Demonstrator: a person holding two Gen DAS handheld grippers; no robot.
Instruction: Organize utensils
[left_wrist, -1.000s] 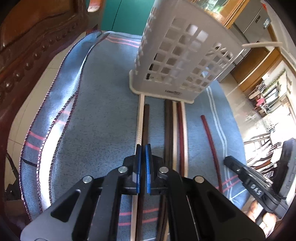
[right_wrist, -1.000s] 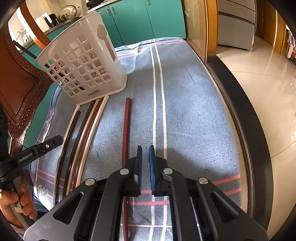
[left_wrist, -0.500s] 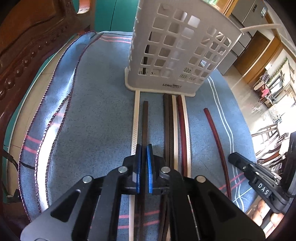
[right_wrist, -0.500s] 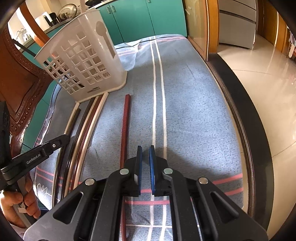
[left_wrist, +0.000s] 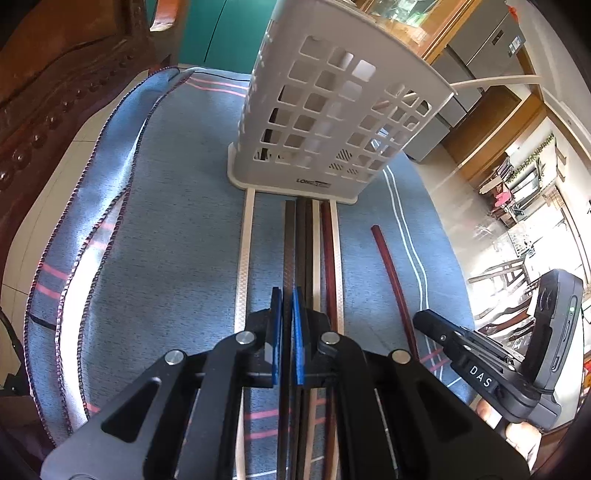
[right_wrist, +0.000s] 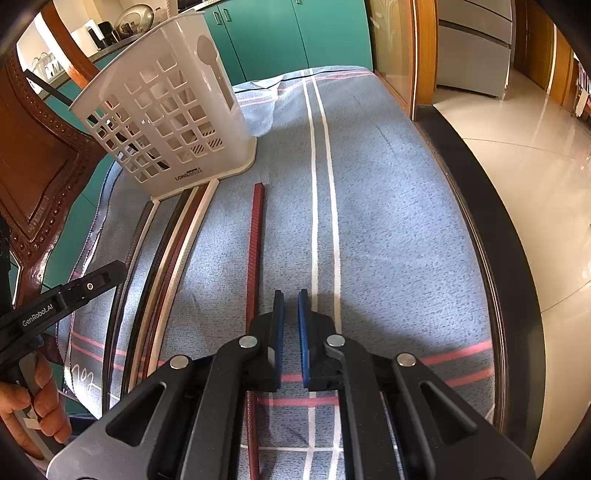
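A white perforated utensil basket (left_wrist: 332, 122) stands on a blue cloth (left_wrist: 177, 240); it also shows in the right wrist view (right_wrist: 166, 118). Several chopsticks lie side by side in front of it: a white one (left_wrist: 244, 251), dark brown ones (left_wrist: 295, 240), and a red-brown one (left_wrist: 327, 251). A single red chopstick (right_wrist: 256, 240) lies apart to the right, seen also in the left wrist view (left_wrist: 391, 269). My left gripper (left_wrist: 287, 306) hovers over the dark chopsticks, jaws nearly closed, holding nothing. My right gripper (right_wrist: 290, 306) hovers right of the red chopstick, jaws nearly closed, empty.
A carved wooden chair back (left_wrist: 55, 74) stands at the left. The table's dark edge (right_wrist: 491, 229) runs along the right, with tiled floor (right_wrist: 535, 147) beyond. Teal cabinets (right_wrist: 288, 33) are behind the basket. The cloth's folded hem (left_wrist: 110, 177) lies at left.
The left gripper has shifted right, from over the white chopstick to over the dark ones. The right gripper has barely moved; its jaws have parted slightly.
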